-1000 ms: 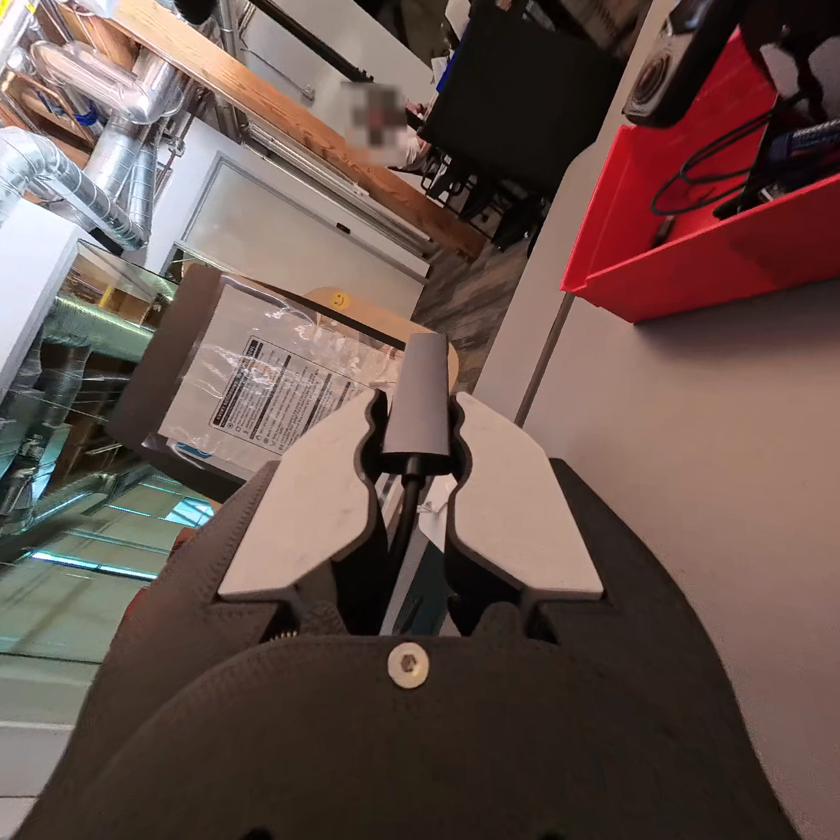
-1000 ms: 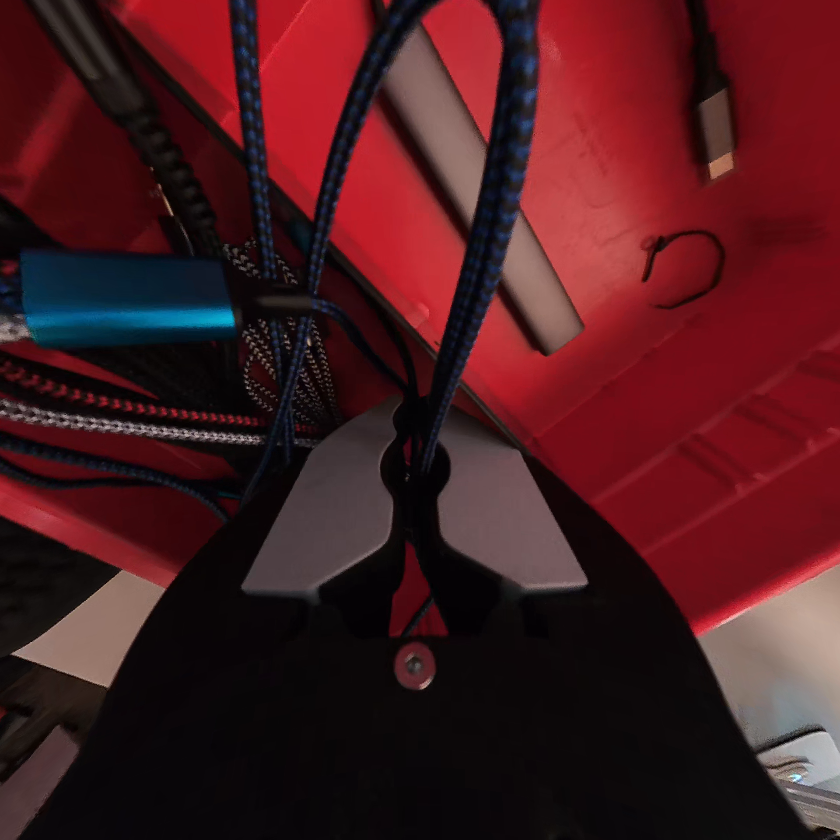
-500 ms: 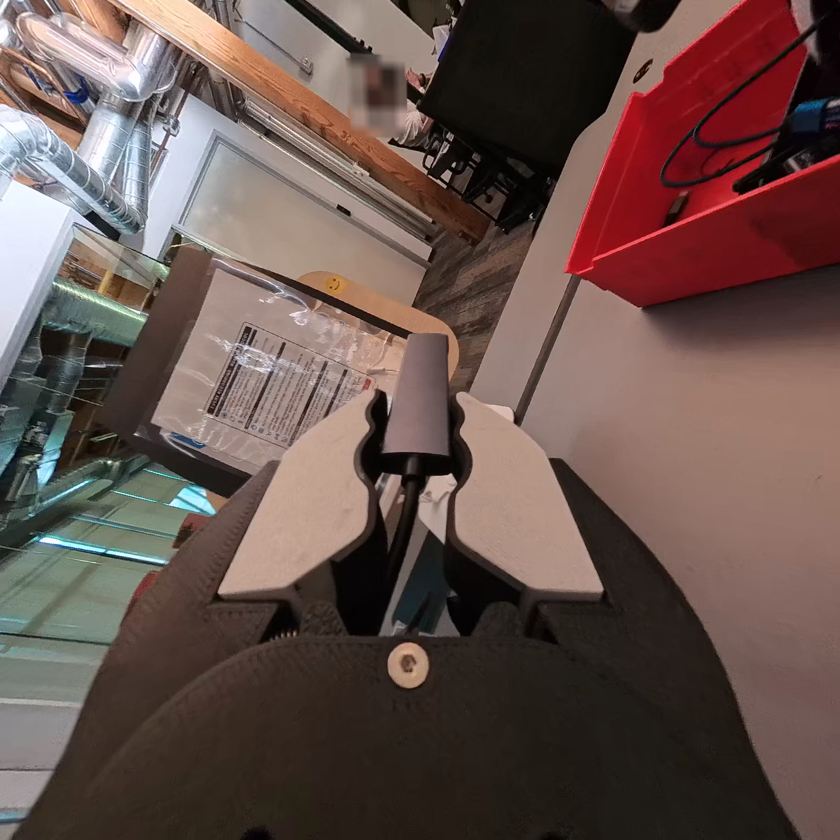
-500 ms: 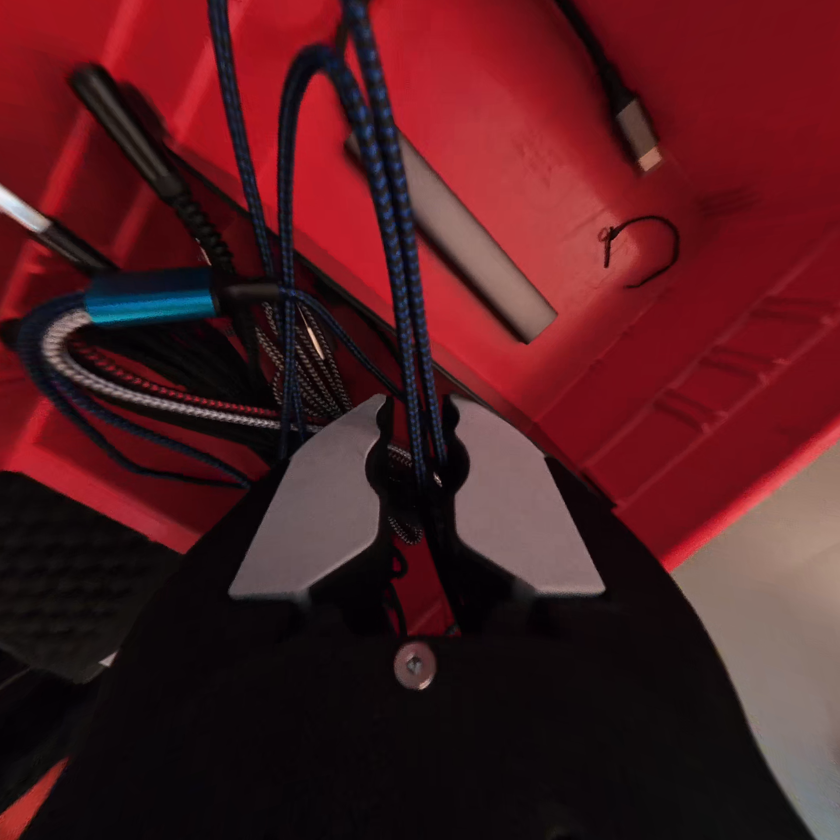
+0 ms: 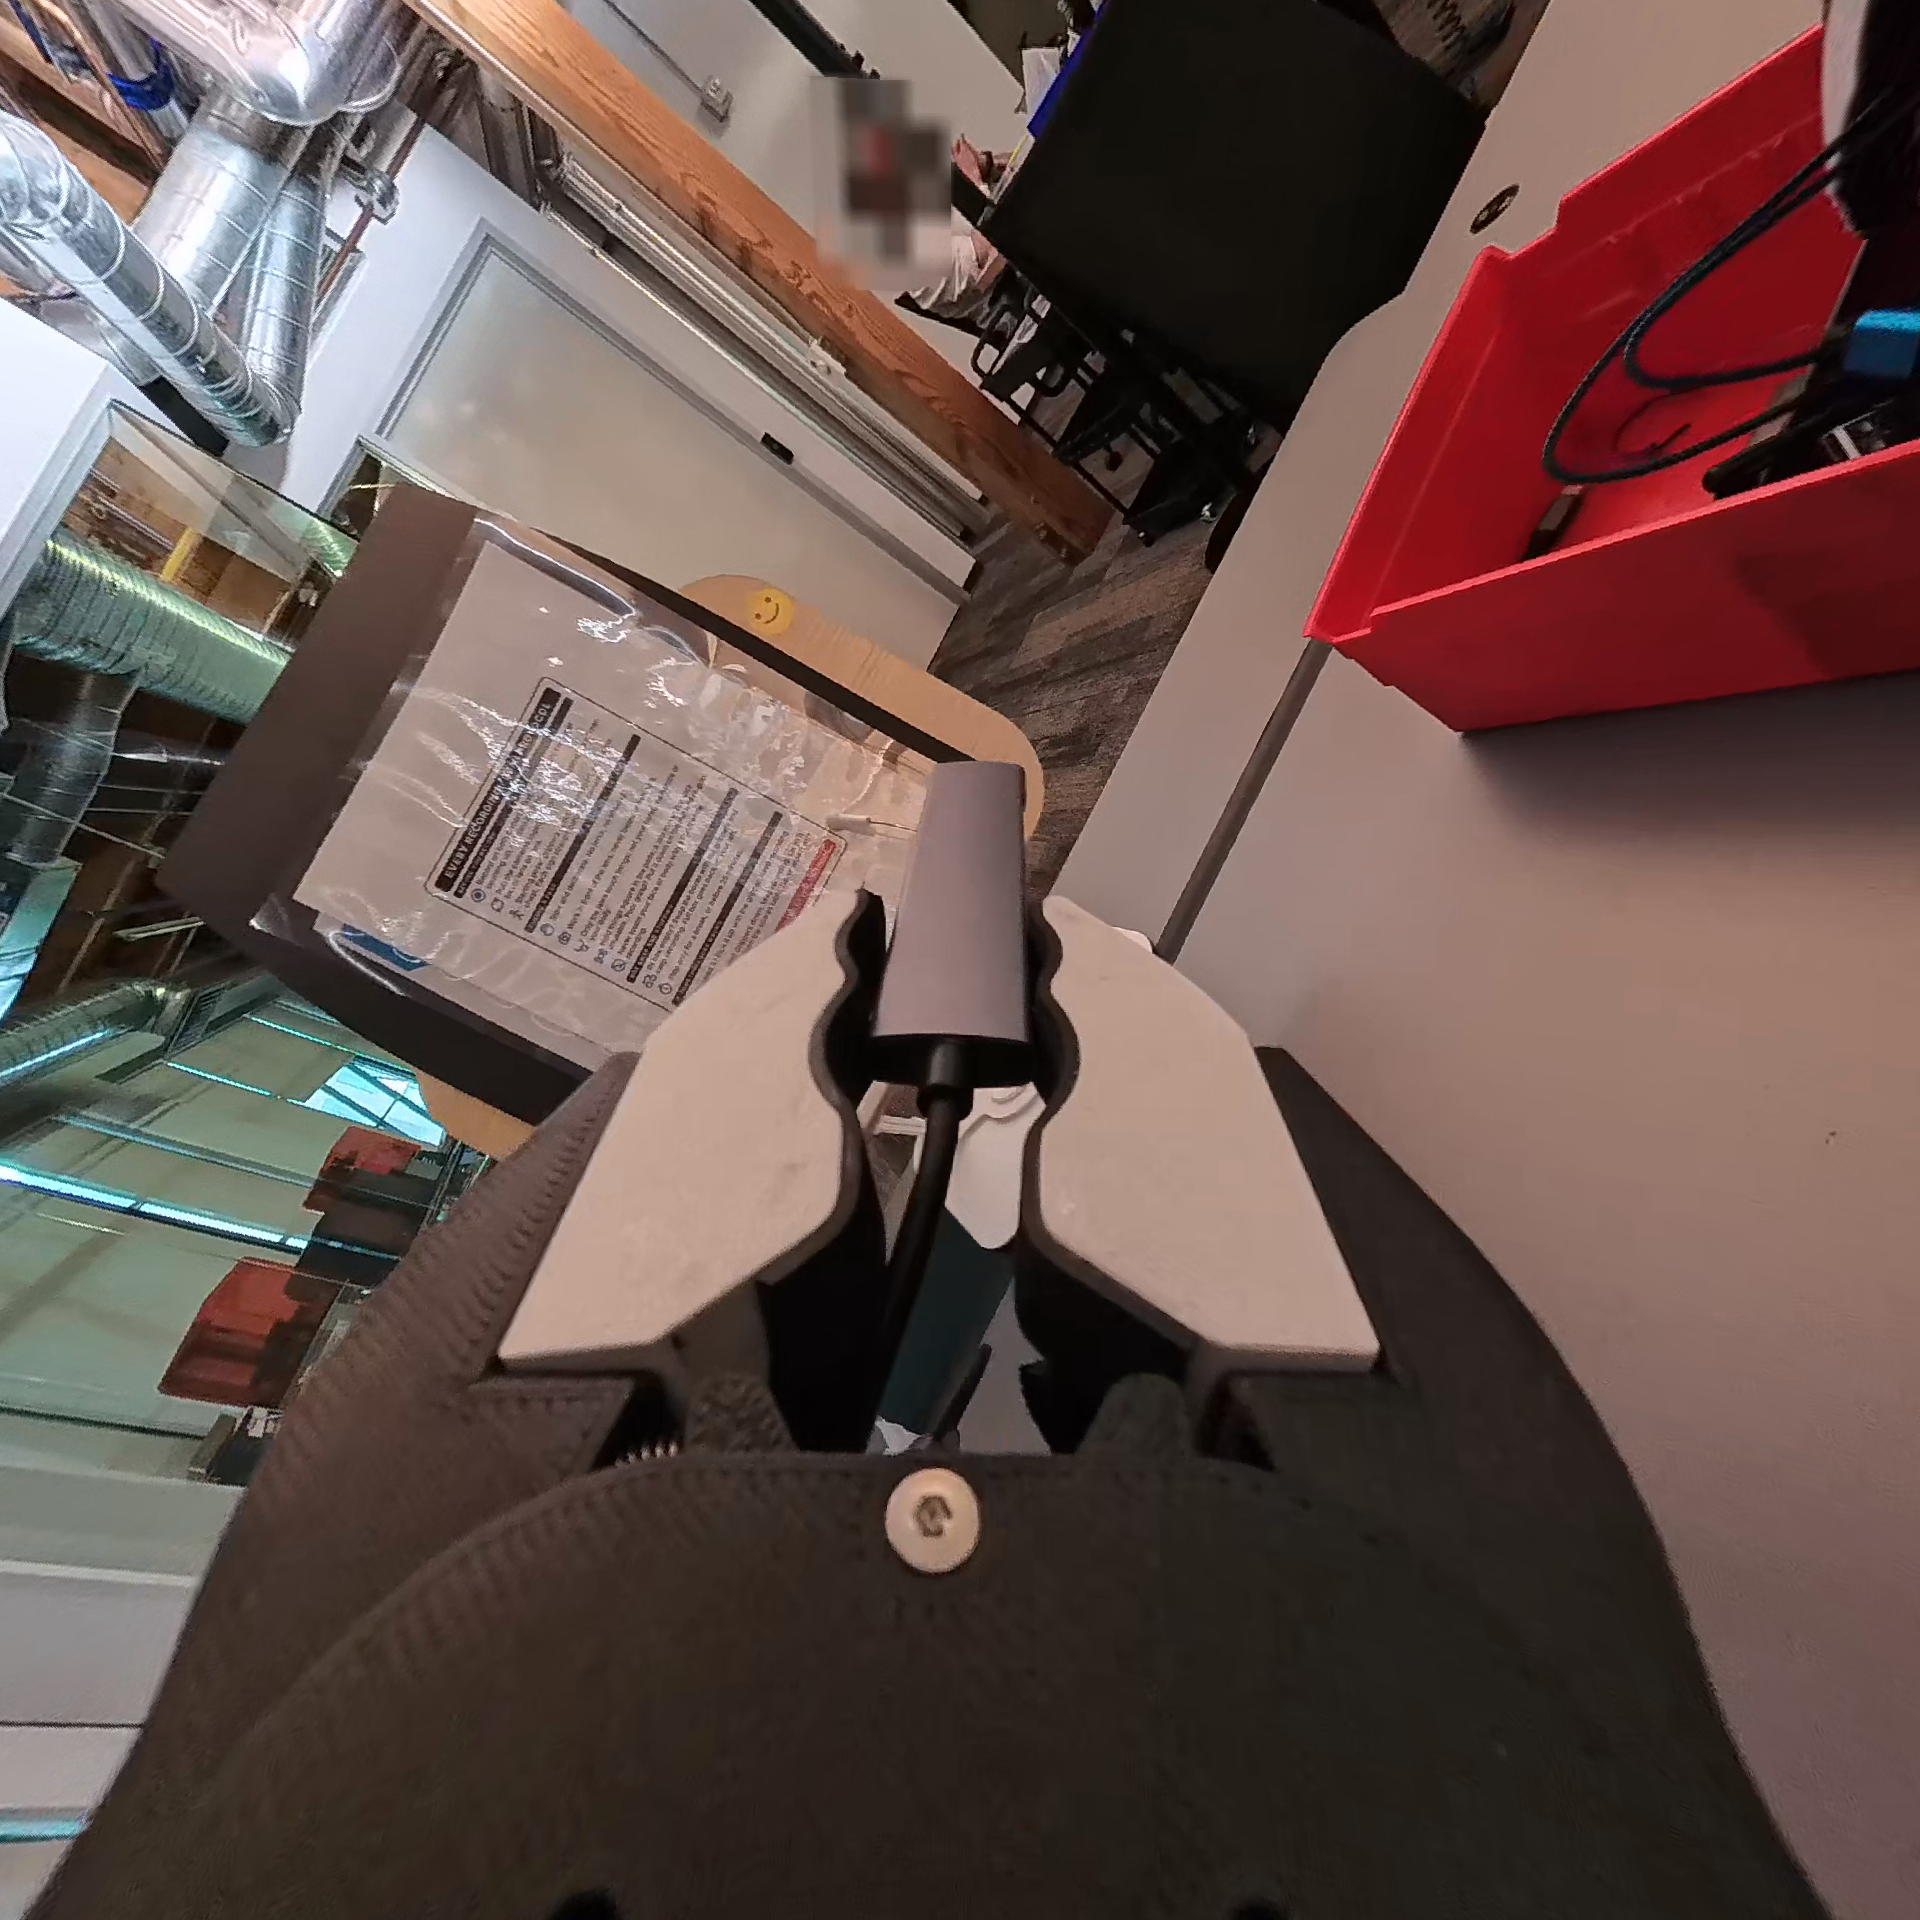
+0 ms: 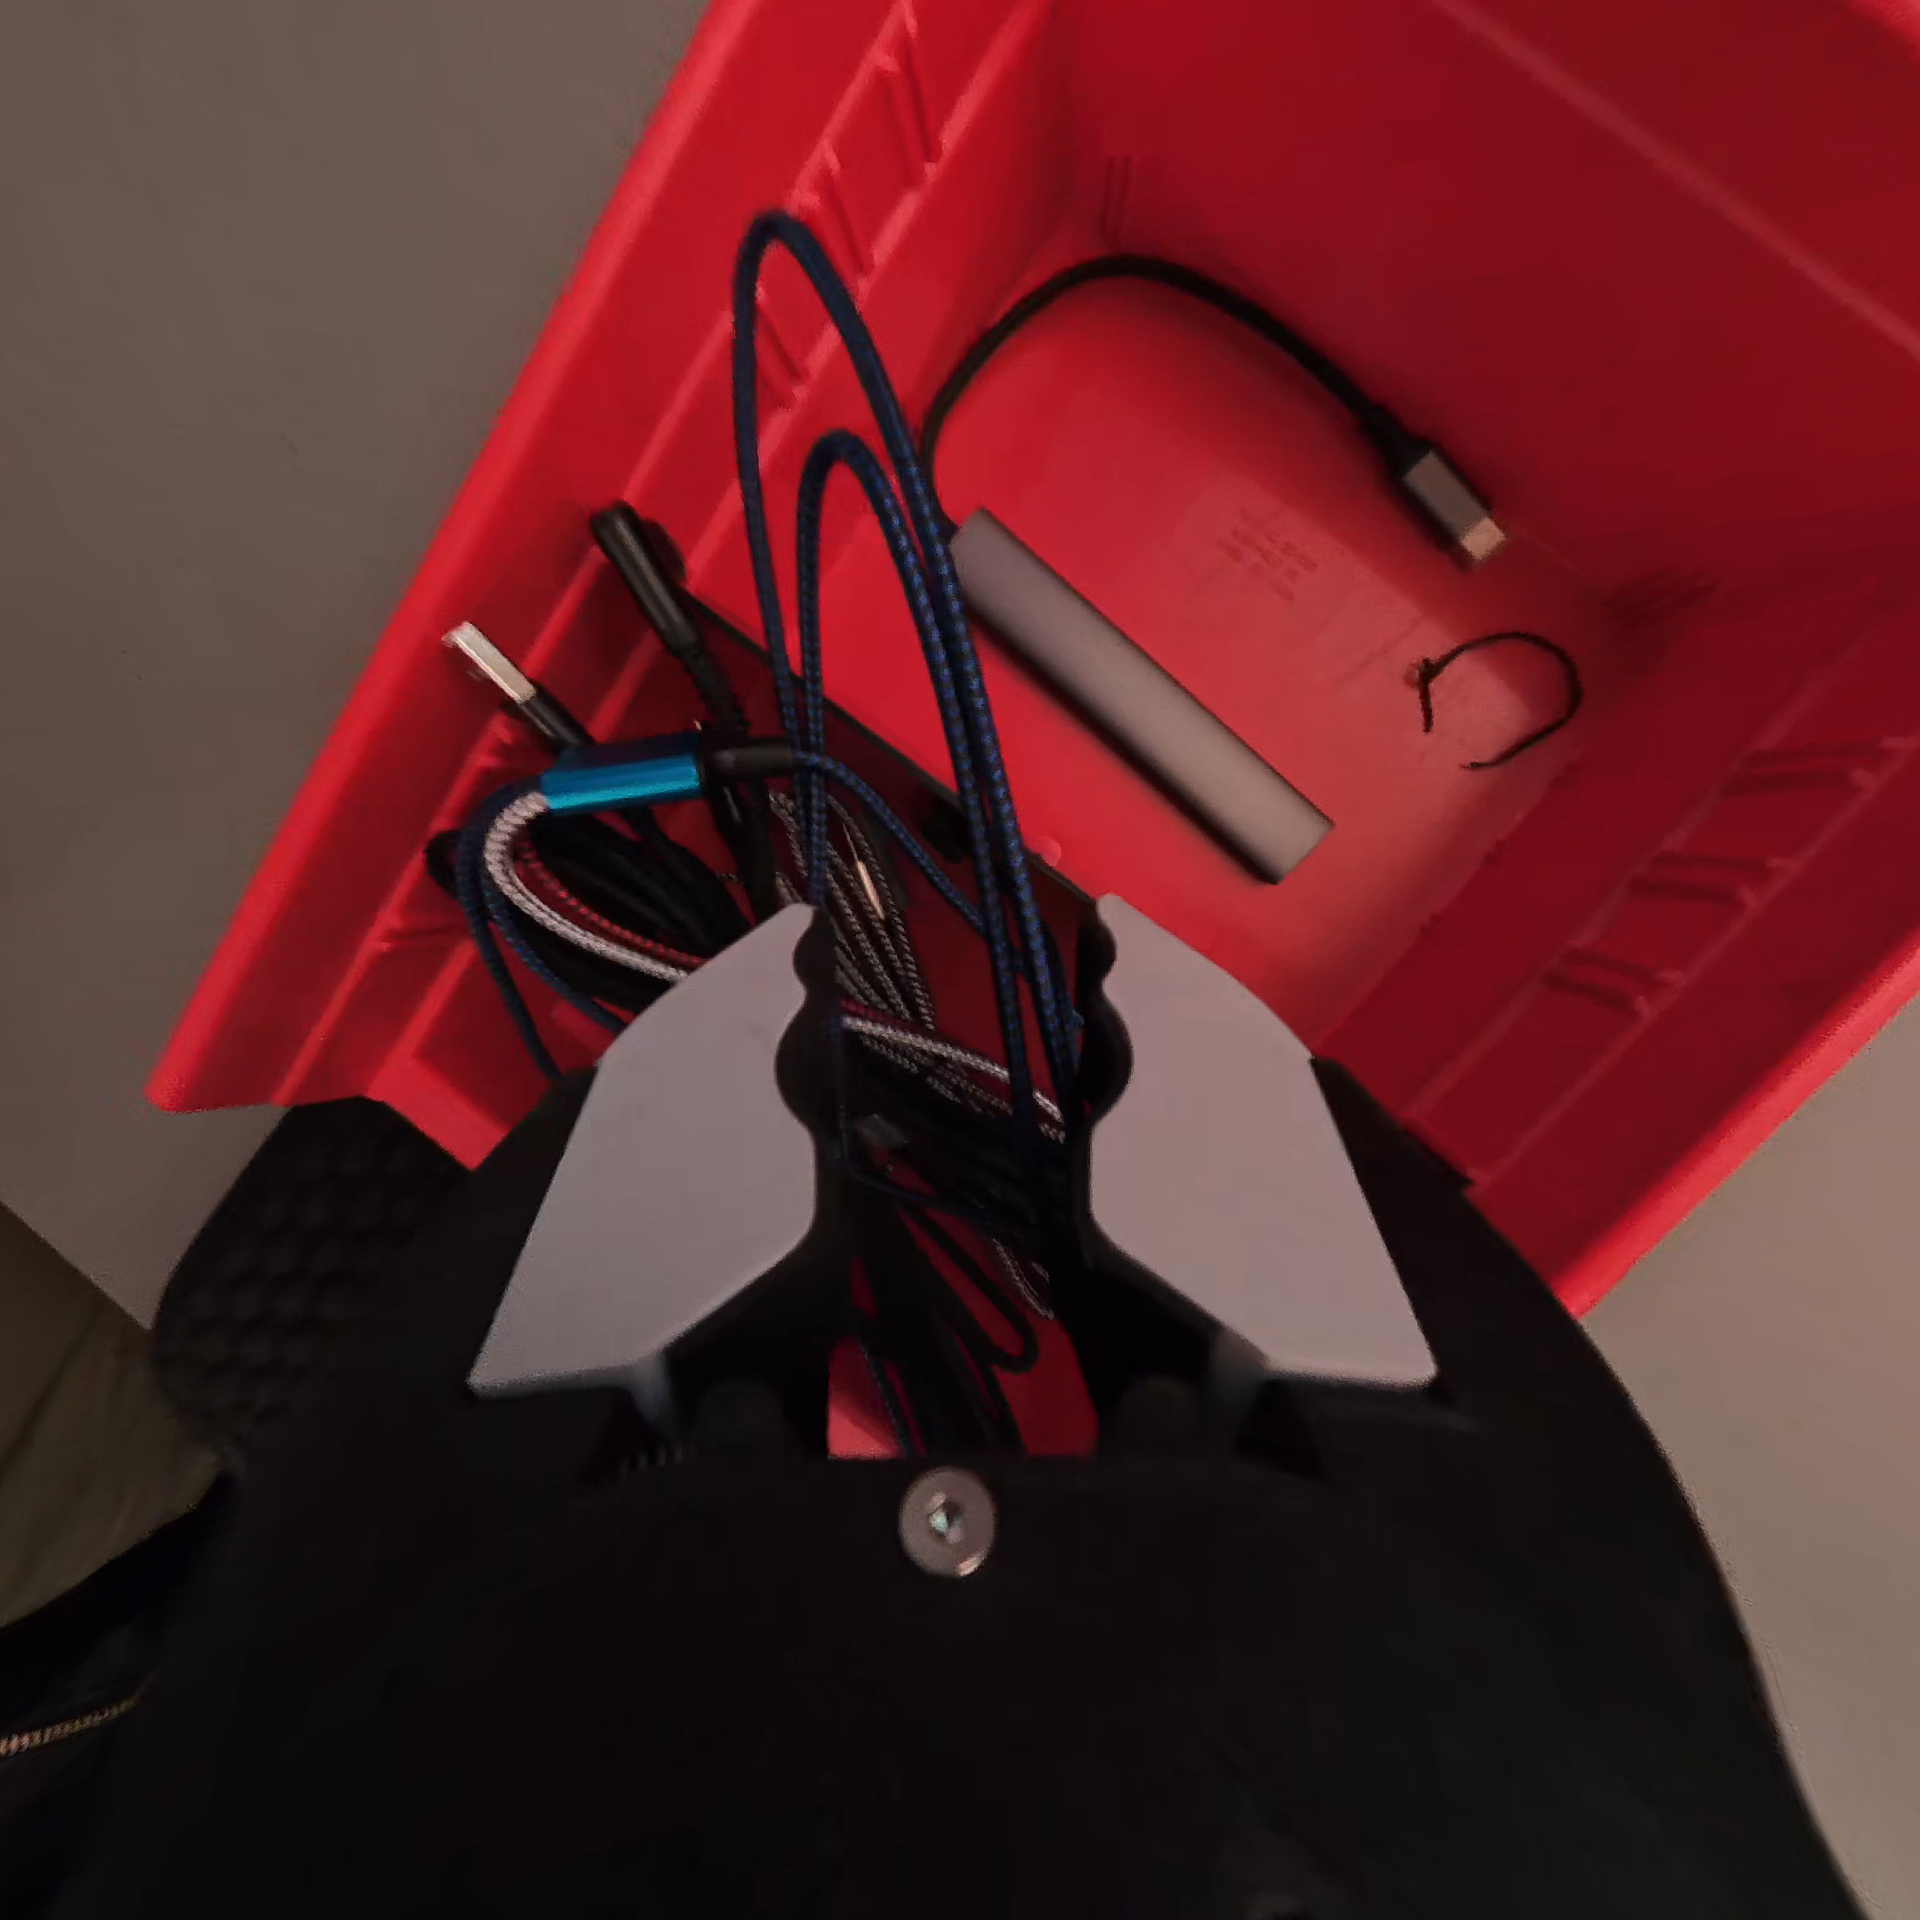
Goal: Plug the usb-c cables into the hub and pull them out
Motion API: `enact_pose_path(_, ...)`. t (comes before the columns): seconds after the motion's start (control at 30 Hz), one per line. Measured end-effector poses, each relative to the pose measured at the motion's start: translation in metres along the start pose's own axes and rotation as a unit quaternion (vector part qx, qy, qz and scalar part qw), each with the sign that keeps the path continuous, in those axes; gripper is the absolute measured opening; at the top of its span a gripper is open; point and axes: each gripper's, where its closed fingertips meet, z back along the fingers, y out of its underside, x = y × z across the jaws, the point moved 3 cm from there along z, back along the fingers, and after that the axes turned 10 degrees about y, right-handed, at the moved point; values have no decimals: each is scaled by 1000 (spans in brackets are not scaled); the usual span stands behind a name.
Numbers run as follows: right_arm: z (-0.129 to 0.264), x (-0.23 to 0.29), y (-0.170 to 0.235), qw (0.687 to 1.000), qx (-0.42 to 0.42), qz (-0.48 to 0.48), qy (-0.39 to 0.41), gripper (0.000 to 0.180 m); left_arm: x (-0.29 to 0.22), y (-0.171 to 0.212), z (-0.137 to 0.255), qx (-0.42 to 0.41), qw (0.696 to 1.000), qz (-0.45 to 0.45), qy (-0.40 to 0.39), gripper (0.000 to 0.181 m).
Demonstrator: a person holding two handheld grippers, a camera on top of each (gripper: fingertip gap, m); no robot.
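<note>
The left tool [image 5: 951,935] clenched a grey hub [image 5: 961,914]. The right tool [image 6: 956,935] (fingers spread) hung released above the blue cable [image 6: 935,623], loops between them.

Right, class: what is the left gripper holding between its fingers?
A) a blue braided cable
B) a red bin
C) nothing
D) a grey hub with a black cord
D: in the left wrist view the left gripper is closed on the grey hub, its black cord trailing back between the fingers.

Looks like an open-plan office or lab space: bare silver air ducts [image 5: 156,281] overhead, a wooden beam [image 5: 790,281] beside them, office chairs [image 5: 1091,405] below that beam, grey tabletop [image 5: 1610,1039] nearby.
</note>
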Motion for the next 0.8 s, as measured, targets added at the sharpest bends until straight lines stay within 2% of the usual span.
enact_pose_path(0.13, 22, 13, -25, 992, -79, -60, -79, 56, -1, -1, 1, 0, 1000, 2, 4, 26)
enact_pose_path(0.3, 81, 27, -59, 942, -218, -134, -218, 58, 0, -2, 2, -9, 1000, 16, 15, 26)
enact_pose_path(0.47, 122, 25, -58, 925, -285, -123, -220, 54, 0, -1, 2, -10, 999, 24, 19, 25)
enact_pose_path(0.6, 144, 16, -42, 933, -315, -98, -141, 54, -1, -2, 3, -12, 999, 28, 24, 26)
enact_pose_path(0.7, 148, 2, 0, 948, -309, -72, 22, 59, 1, -2, 5, -14, 999, 31, 26, 26)
enact_pose_path(0.8, 131, -16, 77, 951, -241, -62, 186, 65, 6, -3, 10, -23, 999, 41, 25, 25)
